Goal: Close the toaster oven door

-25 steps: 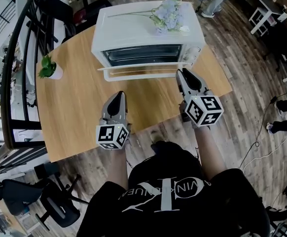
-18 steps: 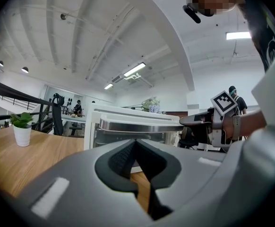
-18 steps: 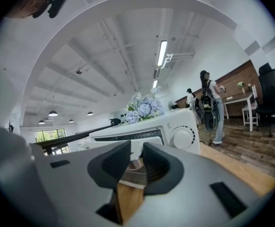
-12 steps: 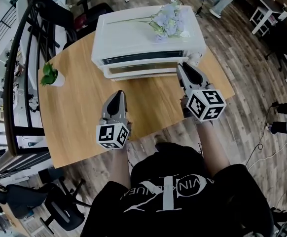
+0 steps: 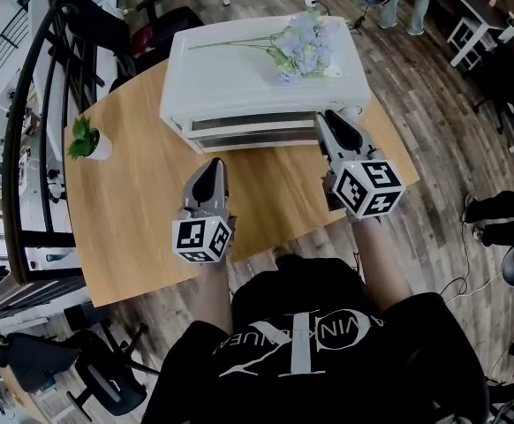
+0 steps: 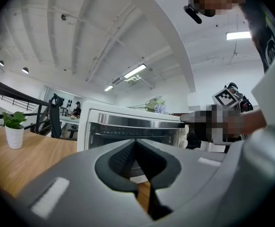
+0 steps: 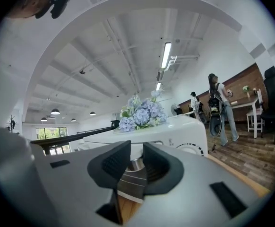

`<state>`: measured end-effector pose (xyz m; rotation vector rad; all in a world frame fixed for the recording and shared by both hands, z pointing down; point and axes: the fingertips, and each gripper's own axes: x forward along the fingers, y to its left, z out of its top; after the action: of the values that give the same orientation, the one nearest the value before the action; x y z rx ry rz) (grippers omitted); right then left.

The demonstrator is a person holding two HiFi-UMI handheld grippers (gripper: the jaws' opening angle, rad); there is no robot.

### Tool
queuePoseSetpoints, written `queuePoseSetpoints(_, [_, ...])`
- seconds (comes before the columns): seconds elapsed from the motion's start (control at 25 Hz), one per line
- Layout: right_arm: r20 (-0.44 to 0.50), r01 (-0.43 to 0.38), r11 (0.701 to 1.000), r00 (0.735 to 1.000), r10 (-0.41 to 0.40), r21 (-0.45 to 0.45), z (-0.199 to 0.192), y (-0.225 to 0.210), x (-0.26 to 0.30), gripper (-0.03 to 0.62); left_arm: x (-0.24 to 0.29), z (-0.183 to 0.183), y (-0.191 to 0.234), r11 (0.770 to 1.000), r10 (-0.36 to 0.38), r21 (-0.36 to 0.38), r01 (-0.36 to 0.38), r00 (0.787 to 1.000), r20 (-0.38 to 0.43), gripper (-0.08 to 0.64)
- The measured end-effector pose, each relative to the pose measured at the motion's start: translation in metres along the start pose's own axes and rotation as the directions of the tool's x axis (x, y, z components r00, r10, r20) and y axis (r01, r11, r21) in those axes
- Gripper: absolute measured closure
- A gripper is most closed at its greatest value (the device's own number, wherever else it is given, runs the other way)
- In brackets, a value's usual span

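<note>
The white toaster oven stands at the table's far side, and its glass door is upright against the front. My right gripper has its tips at the door's right end; in the right gripper view the jaws stand a narrow gap apart, with the door's metal handle just beyond them. My left gripper is shut and empty over the table, a short way in front of the oven. In the left gripper view the oven's front fills the middle.
Pale blue flowers lie on the oven's top. A small potted plant stands at the wooden table's left edge. A black railing runs along the left. Office chairs and people are on the floor around.
The oven door has swung up from flat open to upright. My right gripper has moved forward and up with it. The left gripper has stayed put.
</note>
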<state>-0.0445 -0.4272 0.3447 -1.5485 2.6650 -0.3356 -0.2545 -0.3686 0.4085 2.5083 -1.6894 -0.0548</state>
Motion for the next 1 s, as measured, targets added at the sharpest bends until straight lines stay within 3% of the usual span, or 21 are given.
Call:
queuePoseSetpoints(0.48, [0.015, -0.025, 1.000, 1.000, 0.025, -0.018, 0.002, -0.001, 0.002, 0.515, -0.008, -0.005, 0.008, 0.999, 0.046, -0.015, -0.046, 0.999, 0.005, 0.551])
queuePoseSetpoints(0.84, [0.026, 0.009, 1.000, 1.000, -0.009, -0.024, 0.004, -0.002, 0.001, 0.515, -0.031, 0.004, 0.023, 0.995, 0.099, -0.027, -0.098, 0.995, 0.022, 0.551])
queuePoseSetpoints(1.0, [0.034, 0.037, 0.999, 0.999, -0.036, -0.020, 0.004, -0.004, -0.009, 0.515, -0.048, 0.004, 0.032, 0.990, 0.123, -0.067, -0.121, 0.992, 0.023, 0.551])
